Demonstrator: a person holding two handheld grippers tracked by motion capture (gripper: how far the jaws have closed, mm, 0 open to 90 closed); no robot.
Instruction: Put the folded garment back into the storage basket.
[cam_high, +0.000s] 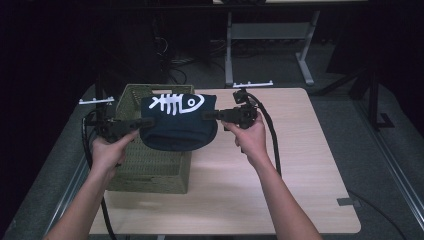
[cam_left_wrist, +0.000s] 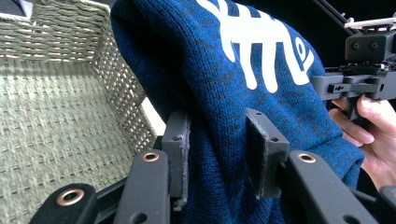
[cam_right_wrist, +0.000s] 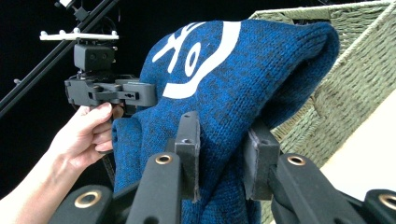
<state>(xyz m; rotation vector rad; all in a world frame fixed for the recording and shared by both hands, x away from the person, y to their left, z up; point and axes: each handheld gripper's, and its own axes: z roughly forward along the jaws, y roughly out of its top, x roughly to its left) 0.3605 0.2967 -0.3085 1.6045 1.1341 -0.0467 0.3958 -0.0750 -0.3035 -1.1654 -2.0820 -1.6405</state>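
Observation:
A dark blue knitted garment (cam_high: 177, 125) with a white fish-skeleton print hangs folded between the two grippers, above the right side of a woven green basket (cam_high: 150, 170). My left gripper (cam_high: 142, 122) is shut on the garment's left edge, and in the left gripper view the knit (cam_left_wrist: 219, 154) is pinched between its pads (cam_left_wrist: 180, 154). My right gripper (cam_high: 210, 116) is shut on the right edge, where the fabric (cam_right_wrist: 219, 154) bunches between its pads (cam_right_wrist: 190, 149). The basket's inside (cam_left_wrist: 51, 121) looks empty where it shows.
The basket stands on the left part of a light wooden table (cam_high: 300, 165). Bare tabletop lies to the right and in front. Black cables (cam_high: 272, 135) trail from both grippers. Table legs and dark floor lie beyond the far edge.

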